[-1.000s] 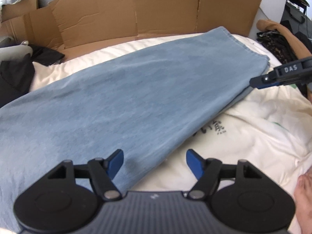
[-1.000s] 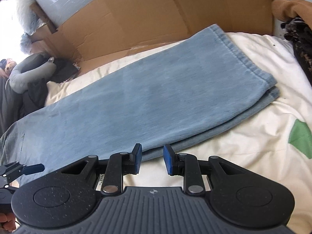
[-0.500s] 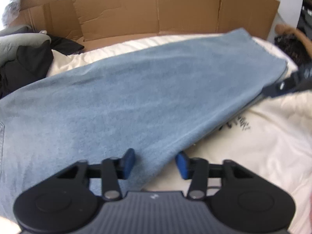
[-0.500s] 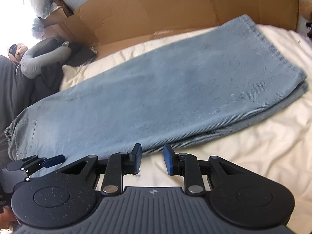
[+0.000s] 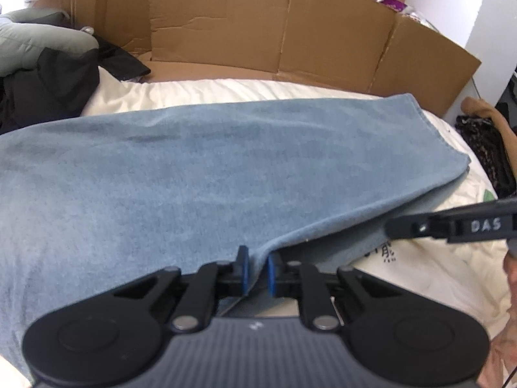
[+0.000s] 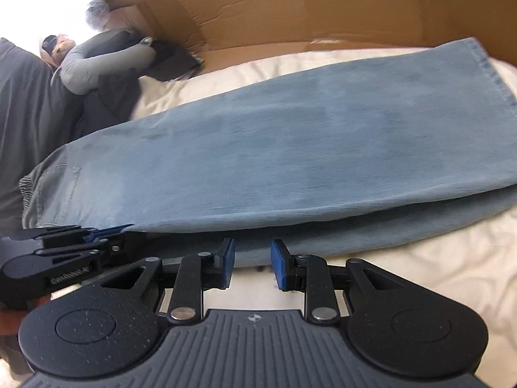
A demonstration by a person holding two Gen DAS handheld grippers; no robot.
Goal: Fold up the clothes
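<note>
Light blue jeans (image 5: 226, 168) lie folded lengthwise across the cream bed sheet (image 5: 436, 278), hem at the far right. My left gripper (image 5: 257, 271) sits at their near edge, its jaws closing with a raised fold of denim pinched between the blue pads. In the right wrist view the jeans (image 6: 290, 148) stretch from the waistband at left to the hem at right. My right gripper (image 6: 252, 265) stands narrowly open at the near edge, nothing pressed between its pads. Its tip (image 5: 392, 228) shows at the right of the left wrist view. The left gripper (image 6: 122, 228) shows at the left, on the denim edge.
Flattened cardboard (image 5: 290, 32) walls the far side of the bed. Dark and grey clothes (image 5: 48, 90) are piled at the far left. More dark patterned clothing (image 5: 484, 148) lies at the right edge. A hand (image 5: 509, 278) shows at the right border.
The left jaws have come together from wide apart onto the jeans' near edge, lifting a small fold. The right gripper has slid left along that edge, its opening unchanged.
</note>
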